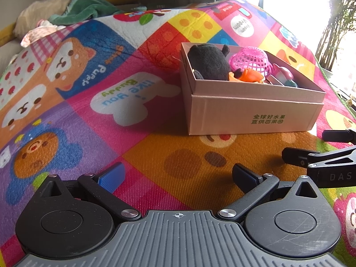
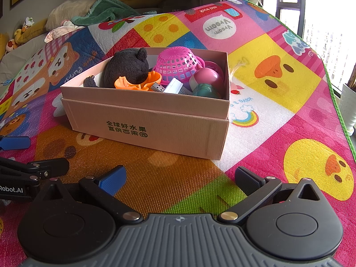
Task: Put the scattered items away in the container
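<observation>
A cardboard box [image 2: 155, 124] stands on the colourful play mat; it also shows in the left wrist view [image 1: 251, 113]. Inside lie a black plush toy [image 2: 128, 66], a pink plastic basket [image 2: 178, 64], an orange plastic piece [image 2: 138, 82], a USB stick [image 2: 165, 87], a pink ball [image 2: 207, 77] and a teal object [image 2: 204, 91]. My left gripper [image 1: 178, 175] is open and empty, low over the mat, in front and left of the box. My right gripper [image 2: 180, 178] is open and empty, in front of the box. Each gripper's fingers show at the edge of the other's view.
The play mat [image 2: 278, 71] covers the surface and ends at a green border on the right [image 2: 340, 115]. Cushions, a green towel [image 2: 104, 11] and small plush toys [image 2: 15, 37] lie beyond the mat's far left. A window is at the right.
</observation>
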The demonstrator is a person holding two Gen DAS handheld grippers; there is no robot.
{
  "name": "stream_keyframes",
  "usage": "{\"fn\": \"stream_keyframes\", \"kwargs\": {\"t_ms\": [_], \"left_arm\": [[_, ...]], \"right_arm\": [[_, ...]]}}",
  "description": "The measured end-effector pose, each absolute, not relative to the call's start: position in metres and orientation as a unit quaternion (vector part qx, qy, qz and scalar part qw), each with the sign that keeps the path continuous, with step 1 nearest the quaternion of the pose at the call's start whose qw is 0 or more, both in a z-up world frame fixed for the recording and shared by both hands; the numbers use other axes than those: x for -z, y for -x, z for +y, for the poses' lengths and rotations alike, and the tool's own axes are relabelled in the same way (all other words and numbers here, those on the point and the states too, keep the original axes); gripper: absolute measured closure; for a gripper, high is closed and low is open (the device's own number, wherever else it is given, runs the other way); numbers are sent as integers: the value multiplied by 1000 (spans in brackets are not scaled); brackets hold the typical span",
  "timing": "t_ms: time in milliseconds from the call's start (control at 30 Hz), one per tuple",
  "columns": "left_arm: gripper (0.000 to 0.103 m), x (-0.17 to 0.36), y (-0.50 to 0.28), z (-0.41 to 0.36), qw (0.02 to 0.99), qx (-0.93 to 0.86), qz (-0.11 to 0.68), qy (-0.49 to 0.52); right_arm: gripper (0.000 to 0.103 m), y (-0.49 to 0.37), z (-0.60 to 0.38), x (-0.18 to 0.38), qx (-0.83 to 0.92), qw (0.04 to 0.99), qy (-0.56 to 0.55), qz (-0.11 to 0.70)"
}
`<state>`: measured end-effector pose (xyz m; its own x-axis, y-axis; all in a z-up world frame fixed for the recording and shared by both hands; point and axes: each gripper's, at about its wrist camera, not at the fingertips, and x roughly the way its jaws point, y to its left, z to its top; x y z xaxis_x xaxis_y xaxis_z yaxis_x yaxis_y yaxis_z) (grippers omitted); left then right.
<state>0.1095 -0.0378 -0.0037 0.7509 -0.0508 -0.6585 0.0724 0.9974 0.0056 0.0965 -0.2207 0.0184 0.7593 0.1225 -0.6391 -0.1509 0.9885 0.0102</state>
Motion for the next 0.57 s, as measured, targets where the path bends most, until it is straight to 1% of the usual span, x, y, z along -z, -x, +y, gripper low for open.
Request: {"fn": "stream_keyframes", "kwargs": {"t_ms": [567], "left_arm": [[0,4,-108,-38,935,39,353,-19]], "right_arm": [[0,-97,-221,-18,-73,938,21,339]]}}
